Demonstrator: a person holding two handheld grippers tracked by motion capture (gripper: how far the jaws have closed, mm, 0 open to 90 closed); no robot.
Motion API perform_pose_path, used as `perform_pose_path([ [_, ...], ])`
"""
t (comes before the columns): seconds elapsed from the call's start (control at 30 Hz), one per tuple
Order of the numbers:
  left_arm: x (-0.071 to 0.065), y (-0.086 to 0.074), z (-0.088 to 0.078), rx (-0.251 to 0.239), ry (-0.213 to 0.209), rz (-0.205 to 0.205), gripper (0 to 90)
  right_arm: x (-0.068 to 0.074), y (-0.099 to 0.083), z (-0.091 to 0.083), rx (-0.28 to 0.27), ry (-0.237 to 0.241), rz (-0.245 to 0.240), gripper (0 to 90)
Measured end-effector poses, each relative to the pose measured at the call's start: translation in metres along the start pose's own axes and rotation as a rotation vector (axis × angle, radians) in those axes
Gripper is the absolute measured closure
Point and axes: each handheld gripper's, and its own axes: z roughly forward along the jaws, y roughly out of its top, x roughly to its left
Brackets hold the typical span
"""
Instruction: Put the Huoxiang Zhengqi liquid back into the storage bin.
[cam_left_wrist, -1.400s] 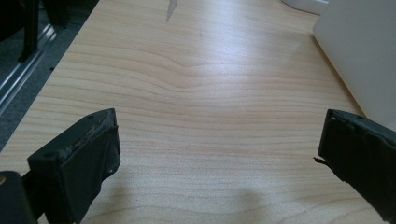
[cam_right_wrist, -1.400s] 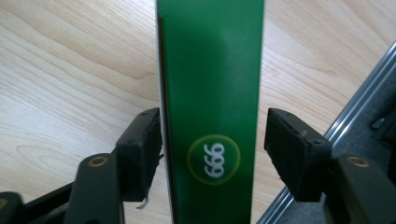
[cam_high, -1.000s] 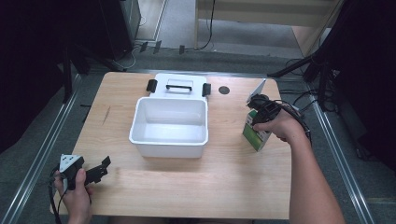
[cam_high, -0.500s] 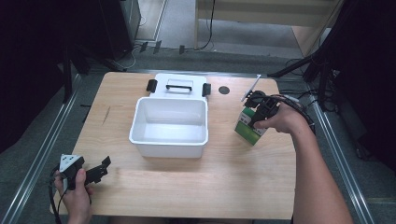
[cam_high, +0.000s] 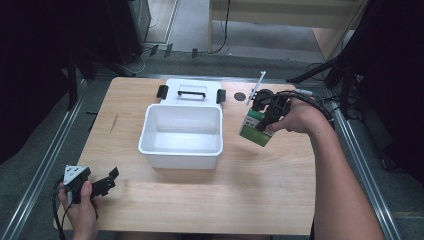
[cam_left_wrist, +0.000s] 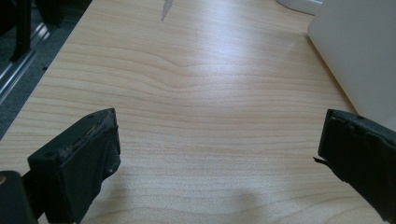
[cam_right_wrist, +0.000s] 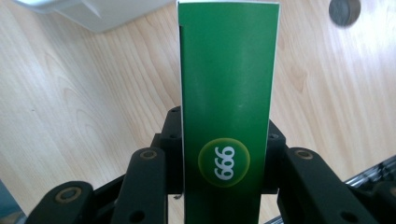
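Nearest you, your left gripper (cam_high: 102, 182) rests at the table's (cam_high: 240, 200) front left corner, jaws spread wide with nothing between them. Further out, your right gripper (cam_high: 265, 116) clamps the green box (cam_high: 255, 129), tilted above the wood just right of the white bin (cam_high: 182, 135).

In the right gripper view the green box (cam_right_wrist: 227, 107) runs off the bottom edge, its lower end hidden between the jaws. At the upper left of that frame the white bin (cam_right_wrist: 93, 11) is cut off, showing just a corner. In the high view the box's print is too small to read.
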Motion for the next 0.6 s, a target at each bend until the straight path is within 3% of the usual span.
perform_pose_path([
  [0.23, 0.000, 0.000, 0.000, 0.005, 0.000, 0.002, 0.0, 0.005, 0.017, -0.018, -0.006, 0.003, -0.082, 65.1],
  [0.6, 0.000, 0.000, 0.001, -0.004, -0.013, -0.003, 0.0, 0.013, 0.041, -0.045, -0.008, 0.000, -0.125, 65.1],
])
